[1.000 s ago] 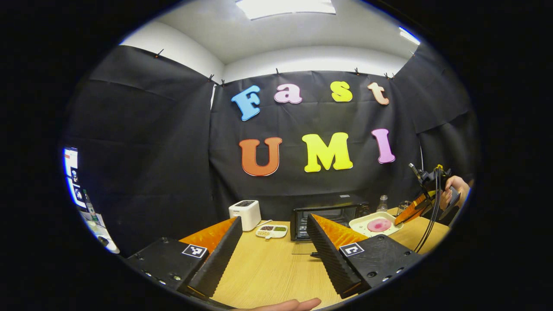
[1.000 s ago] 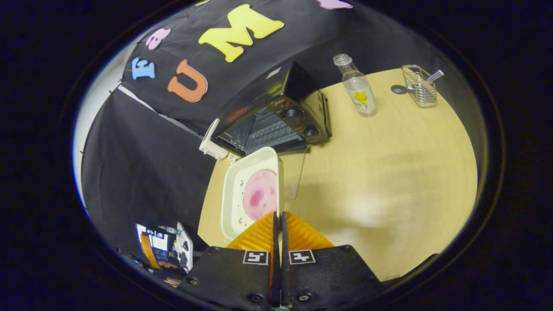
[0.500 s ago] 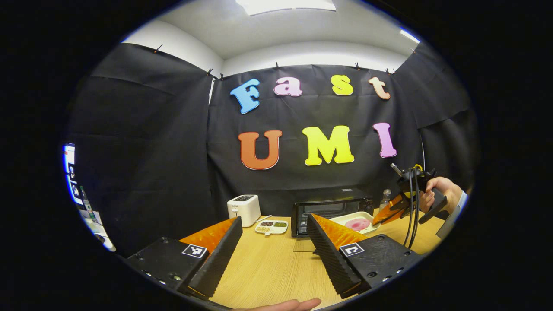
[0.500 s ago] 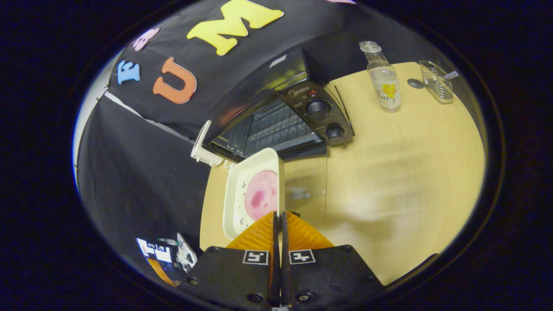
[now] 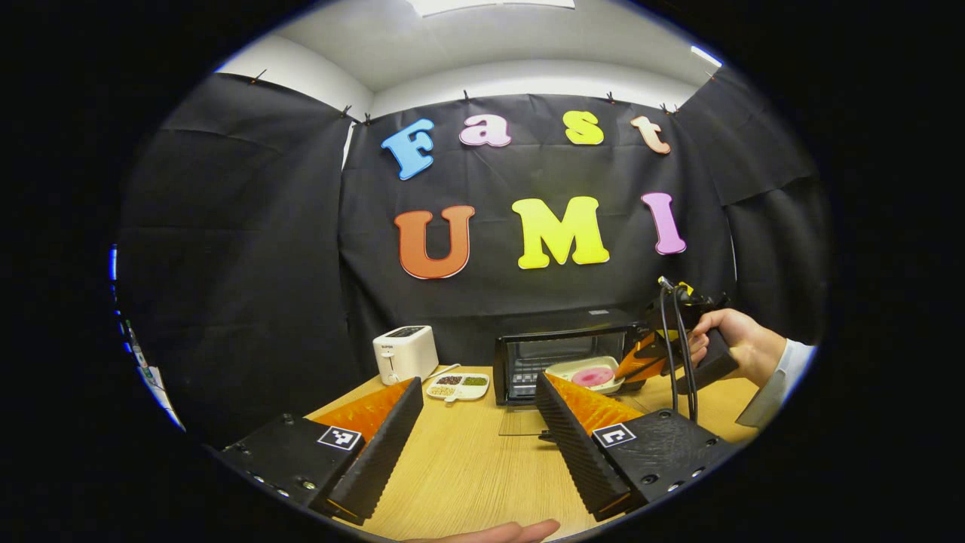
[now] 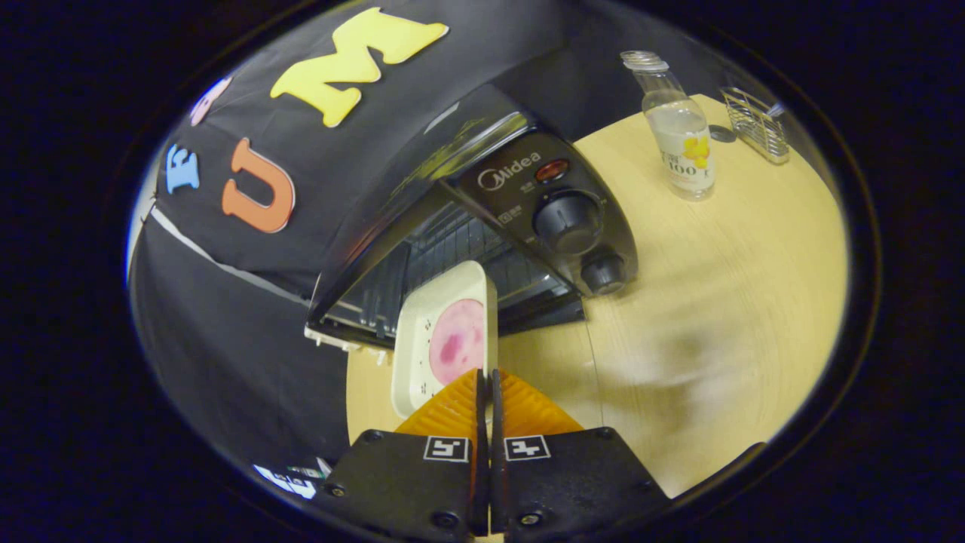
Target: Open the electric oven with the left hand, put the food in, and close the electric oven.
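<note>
The right gripper (image 6: 486,385) is pinching the rim of the food tray (image 6: 441,339) just ahead of it, entering the open oven (image 6: 482,226); keep it level while the left gripper (image 5: 475,430) is waiting spread.

The table (image 6: 701,302) is showing a pale wood-grain surface, smooth and matt, with only a soft sheen. The electric oven (image 6: 482,173) is wearing glossy dark metal on top, which is mirroring the booth, while its control panel and knobs are looking like satin black plastic. Inside, a wire rack (image 6: 452,249) is glinting like bare metal. The tray (image 6: 445,332) is looking smooth, cream and slightly glossy (plastic or enamel, hard to tell), and the pink food (image 6: 456,339) on it is looking flat and dull. The bottle (image 6: 678,128) is appearing clear and shiny, the basket (image 6: 754,113) is gleaming as wire metal, and the toaster (image 5: 405,353) is showing smooth white plastic.
</note>
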Motion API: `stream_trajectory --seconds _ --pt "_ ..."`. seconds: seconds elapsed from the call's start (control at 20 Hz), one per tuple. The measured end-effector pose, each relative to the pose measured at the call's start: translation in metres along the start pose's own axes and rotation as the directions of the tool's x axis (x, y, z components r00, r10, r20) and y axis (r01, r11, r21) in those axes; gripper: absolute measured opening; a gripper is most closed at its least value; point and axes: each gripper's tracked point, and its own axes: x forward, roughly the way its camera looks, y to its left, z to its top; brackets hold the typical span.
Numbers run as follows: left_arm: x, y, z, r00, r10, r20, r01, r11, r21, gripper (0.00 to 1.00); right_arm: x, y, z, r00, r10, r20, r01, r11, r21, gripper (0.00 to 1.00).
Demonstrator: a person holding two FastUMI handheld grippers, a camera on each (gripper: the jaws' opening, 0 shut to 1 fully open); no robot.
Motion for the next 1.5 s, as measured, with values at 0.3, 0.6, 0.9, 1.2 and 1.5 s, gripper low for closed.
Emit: stream_trajectory --seconds 0.3,0.6,0.9,1.2,1.5 --pt "0.008 0.008 -0.018 1.0 -0.006 -0.017 0.005 0.999 -0.041 0.95 0.045 0.003 0.022 0.99 -0.051 0.135 0.036 0.993 0.11 0.04" --pt "0.008 0.016 -0.026 1.0 -0.022 -0.012 0.021 0.996 -0.082 0.95 0.069 0.014 0.027 0.963 -0.065 0.261 0.008 0.976 0.217 0.05" --pt "0.01 0.022 -0.042 0.999 -0.029 -0.043 0.026 0.996 -0.083 0.95 0.078 0.041 0.045 0.899 -0.056 0.434 -0.027 0.983 0.181 0.07" --pt "0.009 0.023 -0.052 0.998 -0.03 -0.061 0.028 0.999 -0.04 0.95 0.072 0.051 0.07 0.8 -0.054 0.598 0.094 0.995 -0.035 0.04" --pt "0.008 0.017 -0.05 0.997 -0.051 -0.063 0.049 0.998 -0.04 0.95 0.069 0.038 0.041 0.839 -0.066 0.54 0.097 0.995 -0.03 0.04"
